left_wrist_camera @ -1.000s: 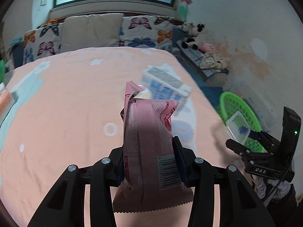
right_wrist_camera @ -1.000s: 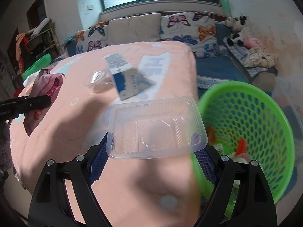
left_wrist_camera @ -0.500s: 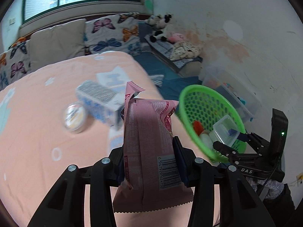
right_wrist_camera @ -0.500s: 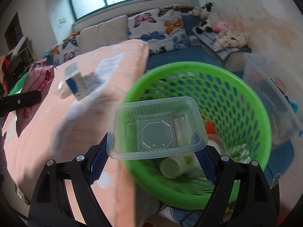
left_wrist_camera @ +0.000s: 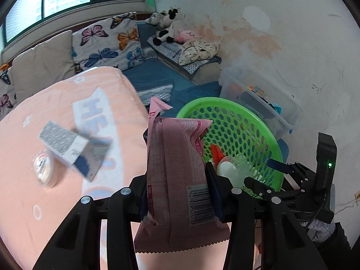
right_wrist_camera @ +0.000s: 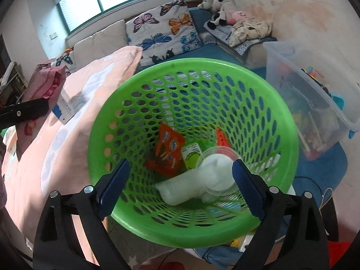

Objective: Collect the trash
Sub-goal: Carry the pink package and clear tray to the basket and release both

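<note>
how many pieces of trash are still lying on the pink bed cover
2: a blue and white carton near the cover's middle, and a round clear lid just left of it. The pink wrapper held in the left tool may hide more.

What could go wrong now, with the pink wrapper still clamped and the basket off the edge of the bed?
1. The pink wrapper in the left tongs hangs short of the green basket; released now, it might miss.
2. The right tongs, whose jaws have just been opening and hold nothing, sit over the basket and could collide with the left.
3. The blue-and-white carton lies near the bed edge.
</note>
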The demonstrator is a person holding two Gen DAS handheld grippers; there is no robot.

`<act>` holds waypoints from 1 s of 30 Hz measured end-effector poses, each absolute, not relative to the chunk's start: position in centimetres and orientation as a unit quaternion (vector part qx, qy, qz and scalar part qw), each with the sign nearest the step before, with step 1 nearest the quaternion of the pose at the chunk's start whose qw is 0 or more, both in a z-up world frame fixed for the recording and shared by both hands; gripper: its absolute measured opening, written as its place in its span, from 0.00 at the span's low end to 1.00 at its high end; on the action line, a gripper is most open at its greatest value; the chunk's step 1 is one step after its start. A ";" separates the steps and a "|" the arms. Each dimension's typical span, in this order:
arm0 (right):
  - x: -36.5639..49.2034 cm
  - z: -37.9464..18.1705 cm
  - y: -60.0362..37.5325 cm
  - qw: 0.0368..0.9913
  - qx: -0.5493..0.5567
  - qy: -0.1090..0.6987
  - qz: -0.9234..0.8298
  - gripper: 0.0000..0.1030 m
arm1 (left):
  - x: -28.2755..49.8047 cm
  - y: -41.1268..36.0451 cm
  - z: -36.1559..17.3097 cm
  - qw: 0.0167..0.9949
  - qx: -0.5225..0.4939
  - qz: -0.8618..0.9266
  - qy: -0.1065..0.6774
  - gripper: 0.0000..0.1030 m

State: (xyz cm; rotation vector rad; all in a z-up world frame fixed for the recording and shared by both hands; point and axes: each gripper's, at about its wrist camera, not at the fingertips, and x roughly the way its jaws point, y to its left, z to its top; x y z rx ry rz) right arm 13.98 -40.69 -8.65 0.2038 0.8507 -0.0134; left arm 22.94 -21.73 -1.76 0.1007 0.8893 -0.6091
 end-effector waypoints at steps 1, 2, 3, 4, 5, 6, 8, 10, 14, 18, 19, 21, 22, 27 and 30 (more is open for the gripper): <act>13.9 -8.6 -40.9 0.906 0.100 0.411 -0.008 0.89 | 23.0 -22.2 -1.8 0.855 0.050 -0.293 0.424 0.42; 13.7 -8.5 -41.1 0.907 0.100 0.409 -0.010 0.89 | 23.0 -22.5 -1.9 0.854 0.052 -0.295 0.425 0.42; 13.6 -8.4 -41.3 0.908 0.100 0.406 -0.013 0.89 | 23.1 -23.1 -2.0 0.853 0.056 -0.298 0.425 0.42; 13.4 -8.3 -41.5 0.909 0.100 0.405 -0.015 0.89 | 23.1 -23.5 -2.1 0.852 0.059 -0.300 0.426 0.42; 13.1 -8.2 -41.6 0.909 0.100 0.403 -0.016 0.89 | 23.2 -23.9 -2.1 0.851 0.060 -0.301 0.426 0.42; 13.2 -8.1 -41.6 0.910 0.102 0.402 -0.017 0.89 | 23.2 -24.4 -2.3 0.849 0.062 -0.304 0.427 0.42; 12.7 -7.9 -42.0 0.911 0.104 0.399 -0.020 0.89 | 23.4 -25.1 -2.5 0.846 0.064 -0.309 0.429 0.42; 12.2 -7.8 -42.2 0.913 0.105 0.394 -0.024 0.89 | 23.5 -25.7 -2.9 0.844 0.067 -0.311 0.432 0.42; 11.4 -7.6 -42.6 0.914 0.107 0.391 -0.027 0.89 | 23.9 -26.9 -3.8 0.837 0.068 -0.315 0.442 0.42; 10.8 -7.4 -42.8 0.915 0.108 0.387 -0.029 0.89 | 23.8 -28.1 -4.5 0.831 0.074 -0.320 0.449 0.47; 10.7 -7.4 -43.0 0.915 0.110 0.387 -0.029 0.89 | 23.7 -28.2 -4.6 0.830 0.075 -0.322 0.449 0.47; 10.6 -7.4 -43.0 0.915 0.111 0.387 -0.029 0.89 | 23.5 -28.5 -4.8 0.829 0.077 -0.326 0.448 0.54; 10.6 -7.5 -43.0 0.915 0.111 0.387 -0.029 0.89 | 23.5 -28.6 -4.8 0.829 0.077 -0.326 0.447 0.56; 10.4 -7.5 -42.9 0.915 0.113 0.387 -0.029 0.89 | 23.3 -28.3 -4.7 0.831 0.072 -0.329 0.442 0.62; 10.1 -7.3 -42.7 0.915 0.111 0.386 -0.030 0.89 | 23.2 -27.6 -4.5 0.832 0.064 -0.327 0.443 0.62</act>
